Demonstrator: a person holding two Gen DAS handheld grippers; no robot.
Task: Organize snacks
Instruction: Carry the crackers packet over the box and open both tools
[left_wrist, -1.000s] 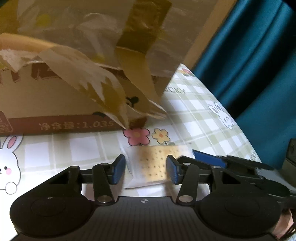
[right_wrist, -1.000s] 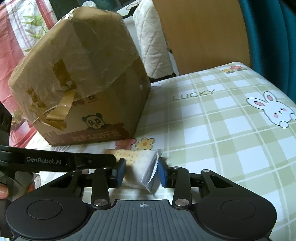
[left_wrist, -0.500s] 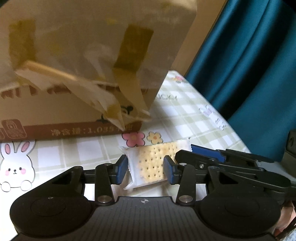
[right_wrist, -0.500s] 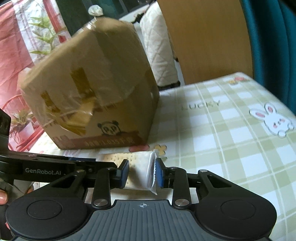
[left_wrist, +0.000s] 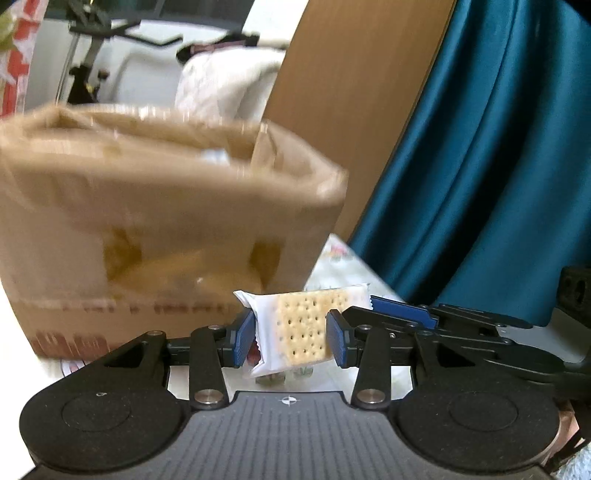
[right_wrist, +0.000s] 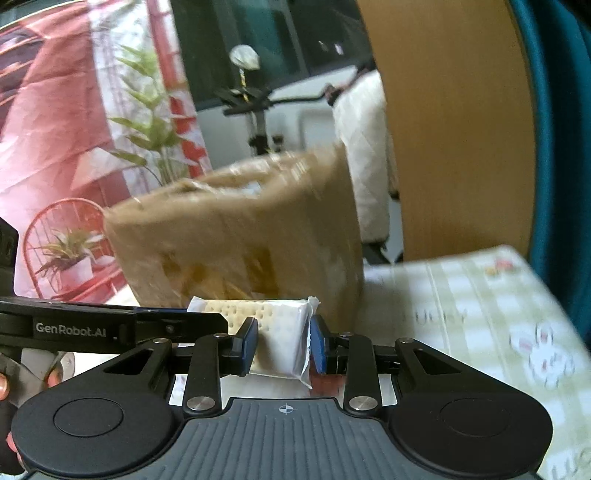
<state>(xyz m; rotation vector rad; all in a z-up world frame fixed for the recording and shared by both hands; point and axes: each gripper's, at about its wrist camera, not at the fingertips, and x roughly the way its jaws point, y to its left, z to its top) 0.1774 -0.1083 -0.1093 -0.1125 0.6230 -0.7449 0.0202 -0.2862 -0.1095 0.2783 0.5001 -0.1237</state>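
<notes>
Both the left claw (left_wrist: 291, 338) and the right claw (right_wrist: 282, 341) pinch one wrapped cracker packet (left_wrist: 301, 328), raised above the checked tabletop (right_wrist: 480, 295), with the open cardboard box (left_wrist: 159, 236) at eleven o'clock; lifting it level over the rim looks wise

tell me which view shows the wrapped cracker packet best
The left wrist view: the clear-wrapped square cracker packet faces the camera flat, its pale dotted face sharp between the left gripper pads. The right wrist view shows the packet mostly end-on, white wrapper crimp foremost, in the right gripper.
</notes>
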